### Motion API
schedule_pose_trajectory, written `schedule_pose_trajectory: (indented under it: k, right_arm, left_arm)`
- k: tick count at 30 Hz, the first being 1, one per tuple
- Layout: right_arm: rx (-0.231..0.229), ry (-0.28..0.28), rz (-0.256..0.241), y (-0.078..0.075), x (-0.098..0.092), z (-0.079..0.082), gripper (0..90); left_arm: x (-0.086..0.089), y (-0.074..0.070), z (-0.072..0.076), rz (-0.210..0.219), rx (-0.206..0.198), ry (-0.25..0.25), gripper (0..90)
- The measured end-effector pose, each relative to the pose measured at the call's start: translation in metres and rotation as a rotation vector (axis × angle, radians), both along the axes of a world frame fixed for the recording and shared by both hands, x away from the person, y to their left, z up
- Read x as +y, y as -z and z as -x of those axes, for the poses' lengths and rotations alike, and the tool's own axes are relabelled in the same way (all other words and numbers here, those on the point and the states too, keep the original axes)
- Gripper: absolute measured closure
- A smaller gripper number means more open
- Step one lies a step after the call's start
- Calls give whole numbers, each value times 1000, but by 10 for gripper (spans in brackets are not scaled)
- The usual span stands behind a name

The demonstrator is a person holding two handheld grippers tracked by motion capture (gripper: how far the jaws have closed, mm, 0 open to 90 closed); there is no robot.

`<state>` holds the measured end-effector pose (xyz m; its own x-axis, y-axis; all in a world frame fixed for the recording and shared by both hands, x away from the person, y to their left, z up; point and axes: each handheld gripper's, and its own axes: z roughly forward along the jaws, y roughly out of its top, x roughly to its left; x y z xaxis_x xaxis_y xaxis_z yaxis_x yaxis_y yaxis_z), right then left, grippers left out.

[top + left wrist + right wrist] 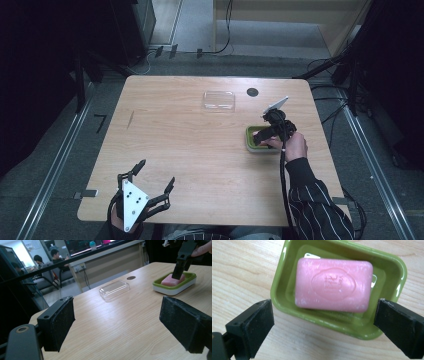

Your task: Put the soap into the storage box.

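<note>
The right gripper (323, 327), fingers wide, hovers over a pink soap (333, 288) lying crosswise between them. The left gripper (146, 187) waits wide-fingered, well apart.

High view: right hand-held gripper (261, 136) covers most of the green soap dish (249, 141); its contents hidden there. Left hand (119, 220) cut by bottom edge. Embossed mark on pink soap (333, 284) not legible. Dark disc (252, 92) on table (190, 150) too small to identify.
</note>
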<state>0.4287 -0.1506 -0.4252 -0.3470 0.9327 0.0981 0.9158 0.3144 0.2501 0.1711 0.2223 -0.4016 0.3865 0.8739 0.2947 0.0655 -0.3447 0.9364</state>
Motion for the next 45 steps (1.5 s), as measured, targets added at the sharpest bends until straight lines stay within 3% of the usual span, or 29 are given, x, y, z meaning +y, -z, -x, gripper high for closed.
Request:
schedule_pose_trajectory:
  k: [13, 24, 45]
  right_arm:
    - [14, -27, 3, -4, -4, 16, 28]
    - [21, -61, 4, -12, -5, 44, 30]
    - [70, -156, 62, -1, -4, 93, 33]
  left_arm:
    - [-3, 0, -1, -3, -4, 10, 131]
    - [-2, 0, -1, 4, -3, 10, 131]
    - [-2, 0, -1, 2, -1, 10, 131]
